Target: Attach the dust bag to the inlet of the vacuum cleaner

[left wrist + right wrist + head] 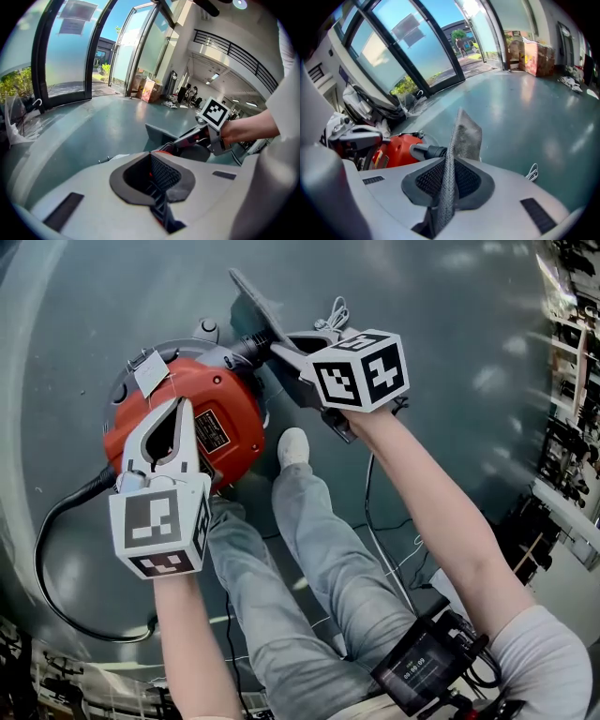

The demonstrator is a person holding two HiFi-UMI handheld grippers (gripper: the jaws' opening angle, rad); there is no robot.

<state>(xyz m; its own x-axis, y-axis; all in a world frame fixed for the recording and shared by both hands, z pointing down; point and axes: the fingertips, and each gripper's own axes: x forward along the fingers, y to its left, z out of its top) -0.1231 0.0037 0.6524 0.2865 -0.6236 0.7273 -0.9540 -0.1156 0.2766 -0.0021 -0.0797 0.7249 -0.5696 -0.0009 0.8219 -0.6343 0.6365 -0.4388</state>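
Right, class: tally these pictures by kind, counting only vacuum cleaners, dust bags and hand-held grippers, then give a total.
vacuum cleaner: 1
dust bag: 1
hand-held grippers: 2 (left hand-held gripper, right hand-held gripper)
total: 4

The right gripper [269, 339] holds the dust bag [247, 292] beside the vacuum cleaner [230, 397].

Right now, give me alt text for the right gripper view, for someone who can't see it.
The right gripper is shut on the grey mesh dust bag, which stands up edge-on between its jaws. Beyond, at left, the red vacuum cleaner sits on the grey-green floor with its black inlet pointing toward the bag. Glass doors fill the background.
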